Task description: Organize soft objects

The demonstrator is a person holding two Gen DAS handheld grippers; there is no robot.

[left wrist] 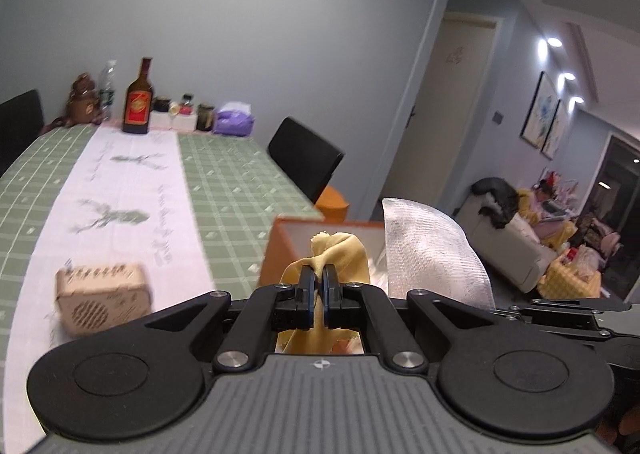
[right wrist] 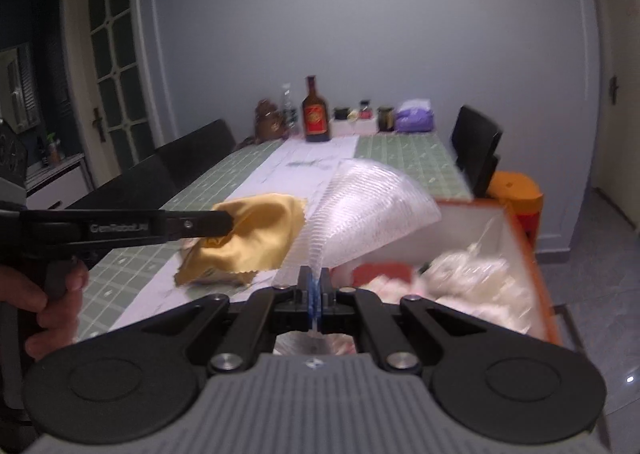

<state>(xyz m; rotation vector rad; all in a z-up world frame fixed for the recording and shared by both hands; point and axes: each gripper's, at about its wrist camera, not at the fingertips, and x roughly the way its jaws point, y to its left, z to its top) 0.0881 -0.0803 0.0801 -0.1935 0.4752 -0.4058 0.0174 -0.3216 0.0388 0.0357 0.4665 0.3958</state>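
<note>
Low in the centre of the left wrist view, the left gripper [left wrist: 315, 286] is clamped on a crumpled mustard-yellow satin cloth [left wrist: 340, 254], which bunches above the closed jaws and hangs below them, in front of the open orange box with a white lining [left wrist: 280, 250]. To the right of it stands a stiff sheet of translucent white ribbed foam mesh [left wrist: 432, 250]. In the right wrist view the right gripper [right wrist: 315, 286] is pinched shut on the lower edge of that mesh, which fans up and to the left, while the box, at the right of the frame, already holds pale crinkly packing pieces [right wrist: 472, 278] and something red. Both soft things appear to be lifted clear of the green checked tablecloth [left wrist: 224, 182], near the box. The grips look thin: the satin is slippery and held by a small fold, so a quick swing could let it slide out. The springy mesh could brush the cloth or the box rim and twist free, or spring back out once released. A small tan wooden speaker box [left wrist: 104, 302] sits at lower left, well apart.
</note>
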